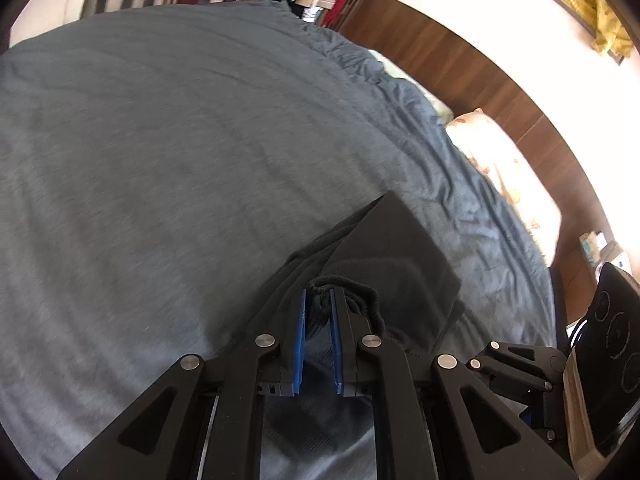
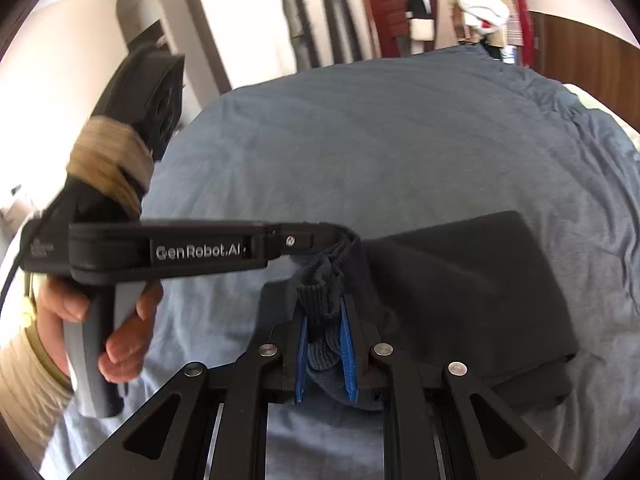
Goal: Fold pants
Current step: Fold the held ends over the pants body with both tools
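Observation:
Dark pants (image 1: pixel 392 252) lie partly folded on a blue-grey bedspread (image 1: pixel 160 160). My left gripper (image 1: pixel 319 296) is shut on a bunched ribbed hem of the pants, held between its blue pads (image 1: pixel 299 344). In the right wrist view the pants (image 2: pixel 472 276) form a flat dark slab to the right. My right gripper (image 2: pixel 325 312) is shut on a ribbed cuff (image 2: pixel 320 300) lifted off the bed. The left gripper (image 2: pixel 344 238) comes in from the left, held by a hand (image 2: pixel 120 320), and pinches the same bunched fabric just above.
A wooden headboard (image 1: pixel 500 92) runs behind the bed with a floral pillow (image 1: pixel 500 168) at its edge. Clothes hang at the back (image 2: pixel 440 0). The right gripper's body (image 1: pixel 612 332) shows at the far right of the left wrist view.

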The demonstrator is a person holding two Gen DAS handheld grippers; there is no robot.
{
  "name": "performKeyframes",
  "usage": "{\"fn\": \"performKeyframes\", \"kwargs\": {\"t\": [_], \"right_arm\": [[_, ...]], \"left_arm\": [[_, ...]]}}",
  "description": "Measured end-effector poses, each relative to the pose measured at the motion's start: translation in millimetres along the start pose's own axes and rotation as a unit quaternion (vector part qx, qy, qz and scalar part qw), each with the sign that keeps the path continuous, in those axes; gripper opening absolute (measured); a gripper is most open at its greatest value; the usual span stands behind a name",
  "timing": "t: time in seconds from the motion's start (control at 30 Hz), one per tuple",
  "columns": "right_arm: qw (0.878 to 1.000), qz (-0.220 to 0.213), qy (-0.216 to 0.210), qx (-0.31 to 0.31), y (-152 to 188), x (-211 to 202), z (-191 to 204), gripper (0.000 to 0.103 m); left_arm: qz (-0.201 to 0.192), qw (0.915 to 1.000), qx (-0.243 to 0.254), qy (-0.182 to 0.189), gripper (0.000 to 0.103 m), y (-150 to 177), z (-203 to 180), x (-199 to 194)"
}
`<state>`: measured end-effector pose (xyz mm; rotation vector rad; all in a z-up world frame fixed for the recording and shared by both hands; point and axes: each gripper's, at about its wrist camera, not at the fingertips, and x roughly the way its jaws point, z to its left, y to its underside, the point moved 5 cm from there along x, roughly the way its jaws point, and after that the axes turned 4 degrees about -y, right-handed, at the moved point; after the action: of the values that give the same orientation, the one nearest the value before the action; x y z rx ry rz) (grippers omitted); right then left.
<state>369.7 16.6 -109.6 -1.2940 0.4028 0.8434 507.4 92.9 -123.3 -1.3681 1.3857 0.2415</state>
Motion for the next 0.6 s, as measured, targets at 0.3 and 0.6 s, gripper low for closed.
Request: {"fn": "performKeyframes", "kwargs": {"t": [0.3,0.6], "right_arm": [[0.998,0.045,-0.018,-0.028,32,17,21,0.017],[0.993,0.076,-0.082,-0.029,49,12,28,0.031]], "left_arm": [[-0.025,0.9958,-0.061,-0.064,0.018,27,26,-47],[-0.032,0.9927,-0.108,-0.042,0.038,45,10,-44]]}}
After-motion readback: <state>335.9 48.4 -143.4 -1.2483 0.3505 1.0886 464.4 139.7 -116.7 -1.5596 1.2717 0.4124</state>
